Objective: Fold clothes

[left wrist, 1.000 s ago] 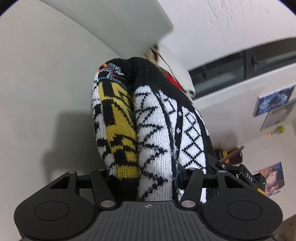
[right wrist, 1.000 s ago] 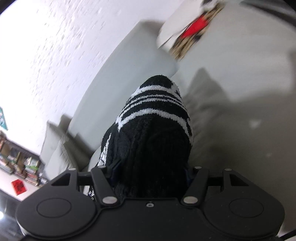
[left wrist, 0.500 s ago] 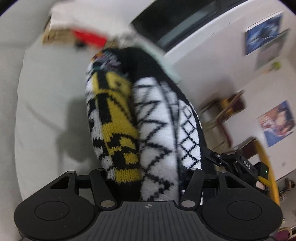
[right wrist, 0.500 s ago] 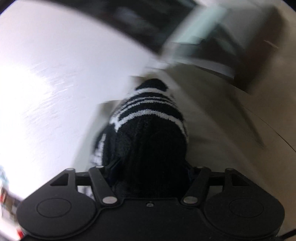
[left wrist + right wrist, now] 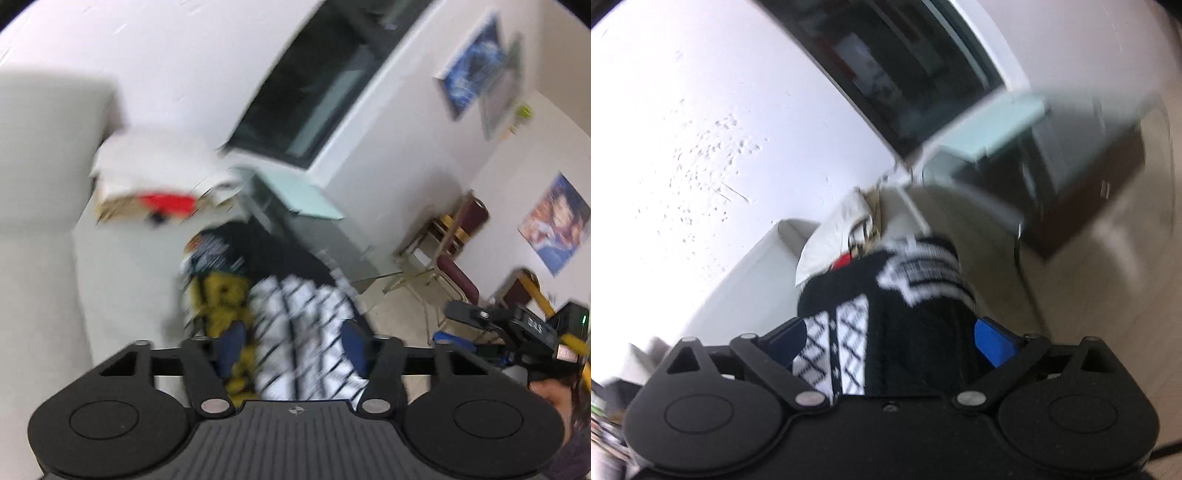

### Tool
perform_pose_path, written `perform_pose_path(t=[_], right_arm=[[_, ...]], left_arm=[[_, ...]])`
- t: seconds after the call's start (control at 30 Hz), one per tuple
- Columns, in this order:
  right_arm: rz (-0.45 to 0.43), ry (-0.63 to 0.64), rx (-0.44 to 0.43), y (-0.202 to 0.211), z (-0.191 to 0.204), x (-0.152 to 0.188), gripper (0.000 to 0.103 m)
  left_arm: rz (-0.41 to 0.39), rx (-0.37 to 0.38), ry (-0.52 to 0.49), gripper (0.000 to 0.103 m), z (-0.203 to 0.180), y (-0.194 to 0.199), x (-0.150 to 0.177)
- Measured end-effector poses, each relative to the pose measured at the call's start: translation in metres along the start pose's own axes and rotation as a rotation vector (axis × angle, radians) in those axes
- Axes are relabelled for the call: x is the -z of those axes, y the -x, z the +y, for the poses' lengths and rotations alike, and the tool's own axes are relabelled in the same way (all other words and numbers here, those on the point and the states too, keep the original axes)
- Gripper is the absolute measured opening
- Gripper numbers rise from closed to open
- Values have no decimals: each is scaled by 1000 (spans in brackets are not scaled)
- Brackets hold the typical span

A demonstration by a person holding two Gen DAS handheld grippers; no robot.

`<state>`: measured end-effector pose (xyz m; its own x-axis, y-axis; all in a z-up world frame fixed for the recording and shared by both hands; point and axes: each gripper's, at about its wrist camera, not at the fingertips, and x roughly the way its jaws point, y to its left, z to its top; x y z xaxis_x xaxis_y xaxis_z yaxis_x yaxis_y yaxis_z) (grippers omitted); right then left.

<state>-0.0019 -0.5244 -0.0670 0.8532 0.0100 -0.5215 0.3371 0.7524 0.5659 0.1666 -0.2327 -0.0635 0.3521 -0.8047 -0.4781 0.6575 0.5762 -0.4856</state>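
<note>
Both claws swung up off sofa since 1 s ago. L claw [image 5: 291,345] closing, clamped on knit sweater [image 5: 295,332]. R claw [image 5: 890,343] opening, pads apart, sweater hanging between.

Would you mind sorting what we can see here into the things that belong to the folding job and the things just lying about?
Belongs to the job:
- patterned knit sweater
- left gripper, sweater between its jaws
- right gripper, sweater between its jaws

Just lying about:
- white sofa
- wall posters
- chairs
- glass-topped table
</note>
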Motion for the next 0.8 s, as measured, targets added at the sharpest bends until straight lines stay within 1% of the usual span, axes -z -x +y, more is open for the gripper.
perform_pose_path(t=[0.03,0.07,0.1,0.13,0.17,0.2,0.23,0.33,0.37,0.4,0.47,0.5,0.57,0.63,0.7,0.77,0.8], right_arm=[[0,14,21,0,8,-4,88],[0,28,43,-1,15,-8,60],[0,42,64,-1,23,-13,32],[20,58,92,-4,24,-15,24],[41,74,116,-15,24,-17,19],[60,90,139,-27,24,-18,19],[79,105,161,-40,25,-19,19],[137,152,229,-78,25,-23,20],[155,173,241,-92,26,-22,20],[173,195,250,-105,27,-21,24],[205,230,268,-129,29,-18,26],[219,239,277,-138,30,-18,26],[229,271,330,-152,31,-14,26],[225,284,333,-150,30,-13,26],[216,271,301,-134,28,-16,27],[190,263,260,-103,27,-19,26],[175,266,244,-87,28,-19,26]], left_arm=[[22,-7,-37,34,-8,-10,-3],[45,-14,-74,26,-16,-20,-5],[68,-26,-108,20,-23,-30,-8],[102,-69,-123,16,-24,-46,-6],[135,-111,-139,12,-26,-61,-5],[167,-155,-150,2,-27,-77,-3],[194,-203,-133,4,-18,-88,3],[216,-268,-44,6,13,-102,14],[220,-296,-44,6,21,-104,17],[227,-325,-44,6,29,-109,20],[240,-361,-38,6,37,-115,22],[240,-368,-48,6,36,-116,21],[241,-383,-68,6,32,-119,19],[245,-401,-107,6,26,-119,18],[234,-376,-122,6,18,-103,12],[204,-335,-141,7,9,-83,6],[180,-311,-154,13,4,-71,3]])
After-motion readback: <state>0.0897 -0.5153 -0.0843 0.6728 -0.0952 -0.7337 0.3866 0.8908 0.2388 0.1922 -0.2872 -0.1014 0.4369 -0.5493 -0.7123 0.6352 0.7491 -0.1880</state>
